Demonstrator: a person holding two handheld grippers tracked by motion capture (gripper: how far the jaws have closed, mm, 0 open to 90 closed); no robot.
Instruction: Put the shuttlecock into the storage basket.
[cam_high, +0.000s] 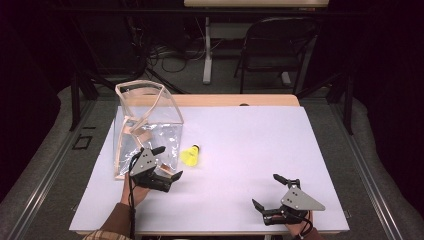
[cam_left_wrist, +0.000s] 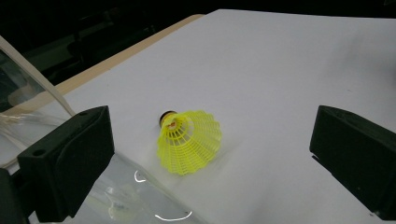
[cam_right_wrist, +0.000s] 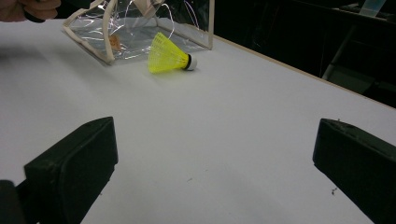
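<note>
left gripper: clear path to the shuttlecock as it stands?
Probably yes. The left gripper is open, and the shuttlecock lies on its side on the table between and just beyond its jaws. The clear bag sits beside it, not across the path.

Light falls from above onto the white table top, which glows bright while the room around it sinks into near black. My grippers cast only faint, soft shadows. The clear plastic bag throws small white glints, sharpest in my left gripper view. The yellow shuttlecock is crisp there, with a soft shadow beside it, but my own jaws in front look slightly blurred. The high view is grainy and soft.
</note>
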